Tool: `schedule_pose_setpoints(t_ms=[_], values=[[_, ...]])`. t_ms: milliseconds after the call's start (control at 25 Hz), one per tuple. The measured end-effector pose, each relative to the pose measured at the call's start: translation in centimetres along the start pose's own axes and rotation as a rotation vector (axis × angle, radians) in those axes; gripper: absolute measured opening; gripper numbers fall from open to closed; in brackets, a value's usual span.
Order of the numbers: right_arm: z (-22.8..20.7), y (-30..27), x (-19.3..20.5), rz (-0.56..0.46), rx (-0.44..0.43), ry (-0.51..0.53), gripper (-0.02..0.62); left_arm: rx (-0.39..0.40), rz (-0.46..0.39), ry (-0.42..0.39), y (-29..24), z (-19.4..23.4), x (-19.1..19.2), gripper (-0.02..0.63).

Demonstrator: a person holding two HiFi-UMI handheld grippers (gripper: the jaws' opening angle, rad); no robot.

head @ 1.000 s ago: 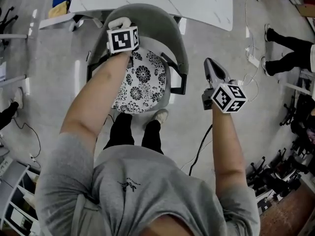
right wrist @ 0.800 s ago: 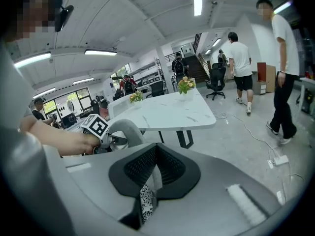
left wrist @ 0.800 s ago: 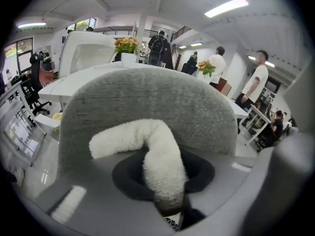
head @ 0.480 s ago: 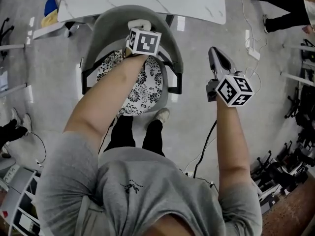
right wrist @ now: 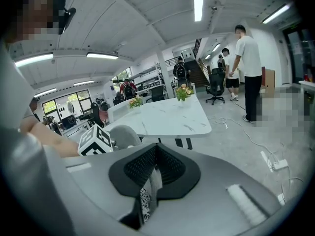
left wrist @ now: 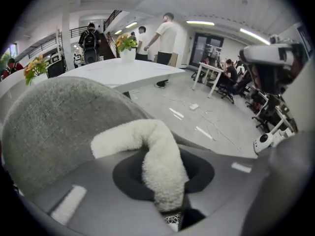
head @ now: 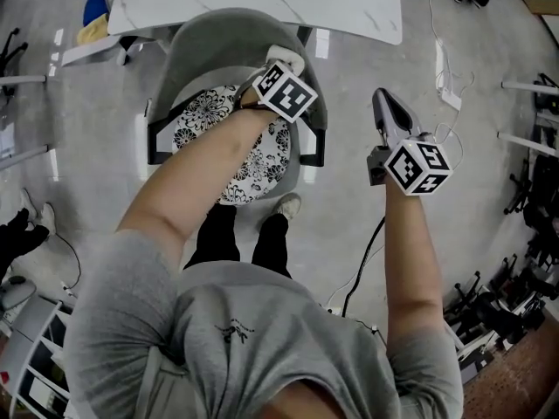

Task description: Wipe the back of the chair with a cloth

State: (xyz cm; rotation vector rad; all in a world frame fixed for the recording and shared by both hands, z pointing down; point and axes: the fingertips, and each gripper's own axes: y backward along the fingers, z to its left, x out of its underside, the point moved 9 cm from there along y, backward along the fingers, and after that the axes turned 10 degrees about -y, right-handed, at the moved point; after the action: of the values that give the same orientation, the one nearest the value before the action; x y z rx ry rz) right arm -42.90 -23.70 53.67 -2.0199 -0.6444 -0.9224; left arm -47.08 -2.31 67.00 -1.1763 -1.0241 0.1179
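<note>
Against the curved grey upholstered chair back [head: 218, 26], the left claw [left wrist: 170, 208] pinches a white fleecy cloth [left wrist: 158, 161]; the right claw [right wrist: 147, 193], pressed together and empty, hangs well apart.

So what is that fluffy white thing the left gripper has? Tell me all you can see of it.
It is a cloth, off-white, with a woolly, looped pile. The left gripper has its fingers shut on one end; the rest rises as a thick roll and bends left, its free end seemingly lying against the grey fabric chair back.
</note>
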Motion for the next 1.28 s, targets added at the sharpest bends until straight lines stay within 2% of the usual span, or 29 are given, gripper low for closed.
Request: schedule_pose_setpoints(t_ms=[80, 120, 200, 320, 520, 640, 760, 920, 1120, 1280], values=[[0.6, 0.1, 0.1, -0.002, 0.0, 0.002, 0.005, 0.018, -0.036, 0.03, 0.9, 0.2, 0.8, 0.147], [1.0, 0.1, 0.1, -0.001, -0.001, 0.004, 0.005, 0.017, -0.056, 0.07, 1.6, 0.7, 1.6, 0.147], [1.9, 0.0, 0.1, 0.003, -0.007, 0.01, 0.005, -0.019, -0.067, 0.19, 3.4, 2.2, 4.3, 0.147], [3.4, -0.5, 0.4, 0.012, -0.012, 0.021, 0.005, -0.086, -0.063, 0.398, 6.1, 4.8, 10.2, 0.147], [6.1, -2.1, 1.3, 0.027, -0.019, 0.014, 0.005, -0.204, -0.078, 0.686, 11.4, 8.6, 19.9, 0.147], [7.6, -3.2, 1.9, 0.041, -0.03, 0.013, 0.005, -0.248, -0.086, 0.816, 13.7, 9.4, 24.0, 0.147], [8.8, -4.3, 2.2, 0.052, -0.036, 0.001, 0.005, -0.27, -0.084, 0.921, 14.0, 9.6, 26.4, 0.147], [10.0, -5.2, 2.0, 0.054, -0.049, 0.007, 0.005, -0.31, -0.081, 0.978, 13.0, 11.6, 26.8, 0.147], [9.2, -4.5, 2.1, 0.055, -0.037, 0.008, 0.005, -0.324, -0.033, 0.975, 11.6, 14.0, 25.2, 0.147], [7.3, -3.5, 2.2, 0.058, -0.013, -0.004, 0.005, -0.309, -0.002, 0.931, 10.3, 14.9, 22.7, 0.146]])
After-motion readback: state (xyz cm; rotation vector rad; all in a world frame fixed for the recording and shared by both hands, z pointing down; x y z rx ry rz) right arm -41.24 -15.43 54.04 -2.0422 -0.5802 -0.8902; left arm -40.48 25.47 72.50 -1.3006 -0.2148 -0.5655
